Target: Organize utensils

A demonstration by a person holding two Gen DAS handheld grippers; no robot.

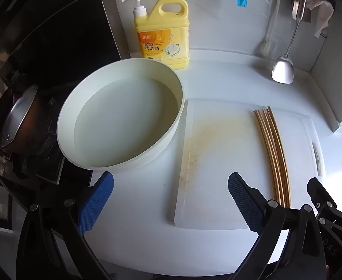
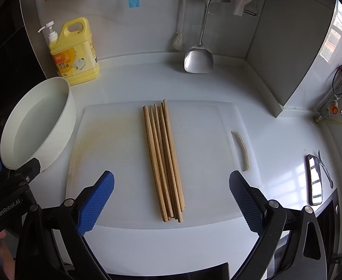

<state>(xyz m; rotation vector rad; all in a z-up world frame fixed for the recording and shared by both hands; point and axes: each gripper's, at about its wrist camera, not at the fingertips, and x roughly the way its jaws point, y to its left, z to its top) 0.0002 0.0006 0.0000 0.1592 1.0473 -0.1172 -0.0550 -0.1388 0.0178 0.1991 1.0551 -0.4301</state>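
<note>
Chopsticks (image 2: 163, 161) lying bundled on cutting board (image 2: 208, 200), at twelve o'clock between wide-open, empty right gripper (image 2: 171, 204) jaws, awaiting pickup; left gripper (image 1: 171, 204) likewise hovering wide open, empty.

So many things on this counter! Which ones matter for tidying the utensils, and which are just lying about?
For the job:
chopsticks
cutting board
white basin, perhaps

Lying about:
detergent bottle
metal spatula
blue brush
phone

Matt wooden chopsticks (image 2: 164, 161) on smooth (stained) plastic board (image 2: 115, 140)
</note>
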